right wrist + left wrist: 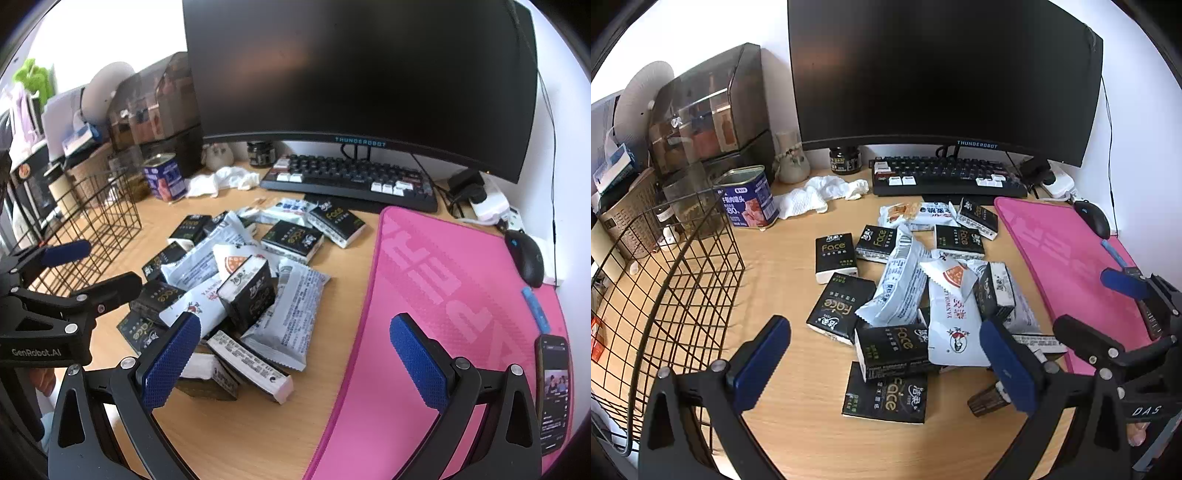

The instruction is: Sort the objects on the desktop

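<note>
While both tools hang tilted down over the light wooden desk (798, 435), the heap of black tissue packets and white snack wrappers (912, 295) sits in the middle of the desktop, between the black wire basket (676, 280) on the left and the pink desk mat (436, 295) on the right. Left gripper (886, 362), blue pads spread wide apart, nothing between them, and the heap lies right in front of it, with the nearest black packet printed "Face" (886, 398) lying flat in the gap of its fingers, long axis running left to right across the view. Just behind it, another black packet (894, 349) overlaps it, tipped up on the pile. A long white foil snack wrapper (901, 284) slants from lower left up to the right over the heap. Right gripper (295, 362), jaws equally wide and empty, hovers at the heap's right edge, where wood meets mat; the pile lies ahead and to its left, its left blue pad (170, 362) just over the nearest white-edged packet (251, 365), which points diagonally toward lower right. One black packet (251, 291) stands tipped on top of the pile. Behind it all: a dark keyboard (949, 177) under a black curved monitor (942, 74).
</note>
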`<state>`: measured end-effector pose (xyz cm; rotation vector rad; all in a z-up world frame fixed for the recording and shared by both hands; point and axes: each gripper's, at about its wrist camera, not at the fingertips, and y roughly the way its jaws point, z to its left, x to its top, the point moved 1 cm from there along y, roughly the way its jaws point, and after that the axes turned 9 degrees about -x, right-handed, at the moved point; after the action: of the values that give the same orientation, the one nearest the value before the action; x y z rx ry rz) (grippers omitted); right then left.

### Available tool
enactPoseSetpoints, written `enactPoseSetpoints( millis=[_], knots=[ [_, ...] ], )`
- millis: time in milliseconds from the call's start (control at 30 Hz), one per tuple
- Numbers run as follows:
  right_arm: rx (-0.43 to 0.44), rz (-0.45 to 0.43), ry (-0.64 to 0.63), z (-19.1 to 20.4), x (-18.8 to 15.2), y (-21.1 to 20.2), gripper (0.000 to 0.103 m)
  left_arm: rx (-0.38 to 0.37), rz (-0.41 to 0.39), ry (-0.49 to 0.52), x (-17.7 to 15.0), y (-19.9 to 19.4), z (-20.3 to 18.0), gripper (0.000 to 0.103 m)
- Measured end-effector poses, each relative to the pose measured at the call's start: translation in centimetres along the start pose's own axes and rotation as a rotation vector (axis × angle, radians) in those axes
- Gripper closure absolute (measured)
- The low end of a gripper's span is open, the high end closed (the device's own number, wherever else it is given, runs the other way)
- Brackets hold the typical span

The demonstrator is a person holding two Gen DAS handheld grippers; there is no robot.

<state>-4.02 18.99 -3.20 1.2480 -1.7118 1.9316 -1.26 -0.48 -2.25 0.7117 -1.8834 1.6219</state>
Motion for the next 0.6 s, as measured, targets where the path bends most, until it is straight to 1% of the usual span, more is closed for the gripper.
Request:
enactPoseSetpoints(
  millis=[167,300,367,433,600],
  knots=[
    [0.003,0.013,-0.004,0.0,0.0,0.5,0.000,-0.038,0.053,-0.036,-0.8,0.9,0.7,0.001],
    [0.004,0.027,-0.006,-0.1,-0.4,0.8,0.000,-0.013,0.099,-0.017,-1.8,1.7,0.9,0.001],
    [0.006,0.037,-0.012,-0.1,-0.7,0.9,0.000,-0.010,0.119,-0.007,-2.4,2.0,1.0,0.006],
    [0.013,0.044,-0.023,0.0,-1.1,0.9,0.000,-0.009,0.137,0.001,-2.9,2.2,1.0,0.008],
    [0.032,0.059,-0.049,0.0,-2.5,0.7,0.000,-0.003,0.174,0.001,-4.3,2.5,1.2,0.008]
  ],
)
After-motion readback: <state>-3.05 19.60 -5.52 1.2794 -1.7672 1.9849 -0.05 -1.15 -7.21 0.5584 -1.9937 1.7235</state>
